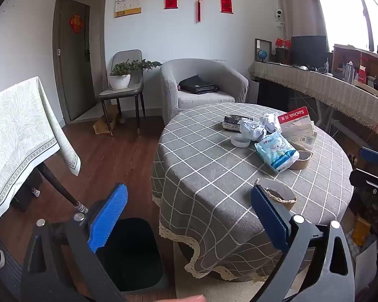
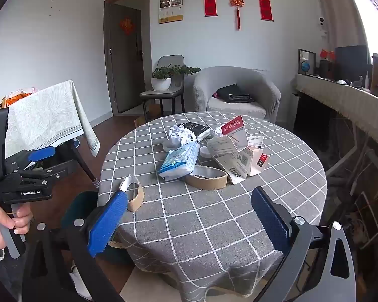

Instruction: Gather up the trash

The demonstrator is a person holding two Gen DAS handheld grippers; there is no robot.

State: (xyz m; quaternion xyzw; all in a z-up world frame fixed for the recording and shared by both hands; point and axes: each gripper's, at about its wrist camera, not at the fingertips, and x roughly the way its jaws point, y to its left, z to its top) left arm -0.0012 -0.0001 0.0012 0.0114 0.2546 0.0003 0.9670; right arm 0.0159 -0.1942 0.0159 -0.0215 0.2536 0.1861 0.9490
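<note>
Here, tissue pack [image 2: 180,162] lengthwise toward the table's [image 2: 214,226] near-left edge.

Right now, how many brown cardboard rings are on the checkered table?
2. One cardboard ring sits alone near the table's front edge. A flatter, squashed ring lies further in, partly under the blue tissue pack. More could be hidden under the pile.

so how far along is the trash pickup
Nothing looks collected yet. The left tool and right tool are both open and empty. All the trash is left on the table: cardboard rings, tissue pack, crumpled paper, SanDisk packaging. The dark bin sits beside the table.
</note>
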